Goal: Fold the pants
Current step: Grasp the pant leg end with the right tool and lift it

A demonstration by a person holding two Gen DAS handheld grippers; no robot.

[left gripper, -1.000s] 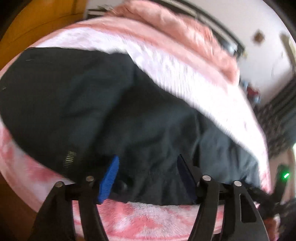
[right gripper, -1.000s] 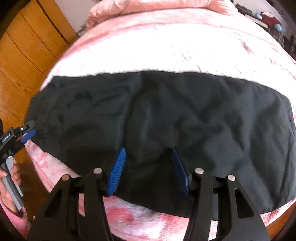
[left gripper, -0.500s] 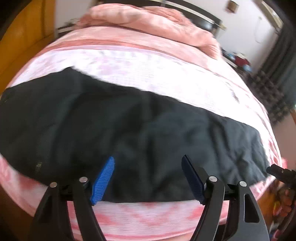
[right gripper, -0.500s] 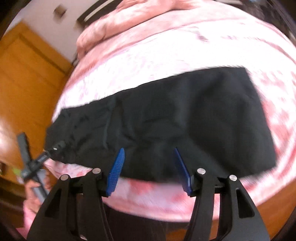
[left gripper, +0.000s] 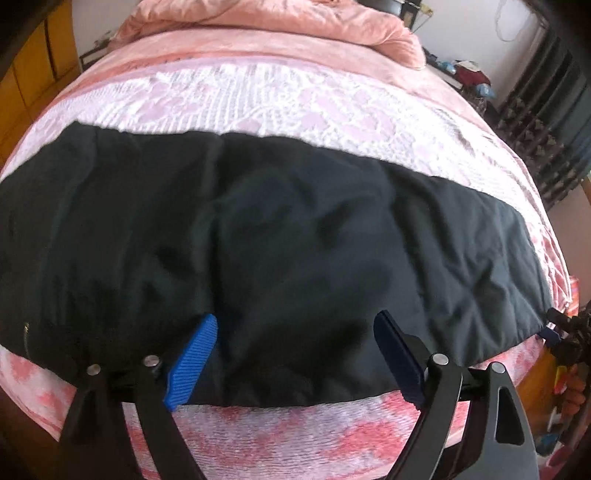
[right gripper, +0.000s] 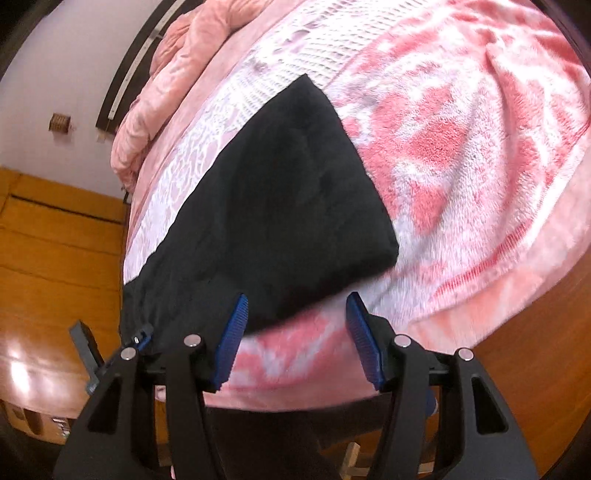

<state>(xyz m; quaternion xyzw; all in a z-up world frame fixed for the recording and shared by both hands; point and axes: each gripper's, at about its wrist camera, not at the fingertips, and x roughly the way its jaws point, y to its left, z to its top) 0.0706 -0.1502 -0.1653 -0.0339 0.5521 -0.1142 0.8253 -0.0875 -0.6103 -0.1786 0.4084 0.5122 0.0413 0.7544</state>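
Observation:
The black pants (left gripper: 280,243) lie flat in a long band across the pink bed. In the right wrist view the pants (right gripper: 280,206) end in a square leg end near the bed's front edge. My left gripper (left gripper: 295,354) is open and empty, hovering over the pants' near edge around the middle. My right gripper (right gripper: 295,332) is open and empty, just in front of the near edge by the leg end. The right gripper's tip shows at the far right of the left wrist view (left gripper: 561,332). The left gripper shows in the right wrist view (right gripper: 140,339) at the pants' other end.
The pink patterned bedspread (left gripper: 303,435) covers the bed, with a bunched pink quilt (left gripper: 280,18) at the head. A wooden wardrobe (right gripper: 55,251) stands on the left. Cluttered items (left gripper: 472,74) sit beyond the bed on the right.
Both grippers stayed open and empty. The left one drew back to face the pants' middle. The right one swung right toward the leg end and tilted.

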